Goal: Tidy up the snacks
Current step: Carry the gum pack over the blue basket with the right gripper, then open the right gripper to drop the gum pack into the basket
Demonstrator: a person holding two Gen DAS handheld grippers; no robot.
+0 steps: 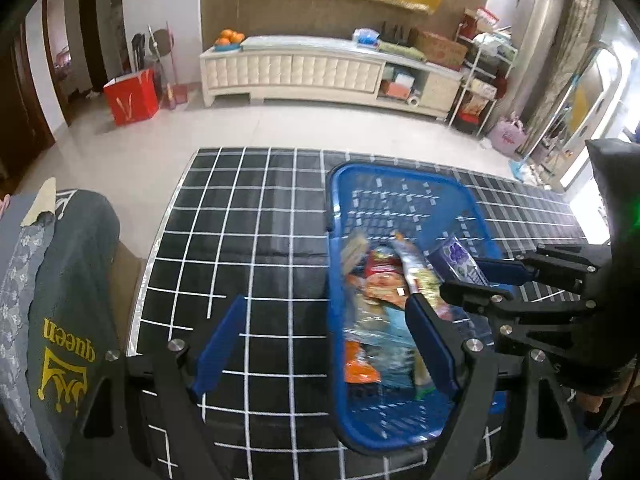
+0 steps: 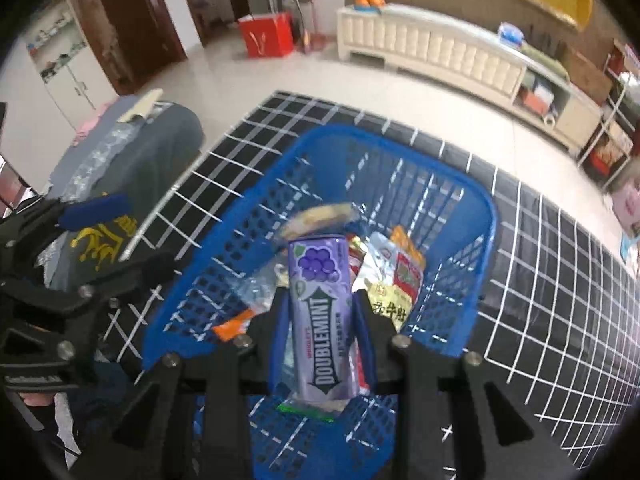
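A blue plastic basket [image 1: 400, 170] [image 2: 400, 140] stands on the black grid-patterned tablecloth [image 1: 240, 220] and holds several snack packets [image 1: 384, 292] [image 2: 396, 280]. My right gripper [image 2: 321, 296] is shut on a purple Doublemint gum pack [image 2: 322, 320] and holds it over the basket's near half. In the left wrist view the right gripper [image 1: 462, 276] reaches in from the right with the gum pack [image 1: 458, 260]. My left gripper [image 1: 324, 340] is open with nothing in it. Its jaws straddle the basket's left wall. The left gripper [image 2: 120, 236] also shows at the left edge of the right wrist view.
Grey clothing printed "queen" in yellow [image 1: 72, 300] [image 2: 120, 200] is draped beside the table's left edge. Beyond the table lies tiled floor with a red bag [image 1: 132, 96], a white low cabinet [image 1: 300, 72] and shelving [image 1: 480, 80].
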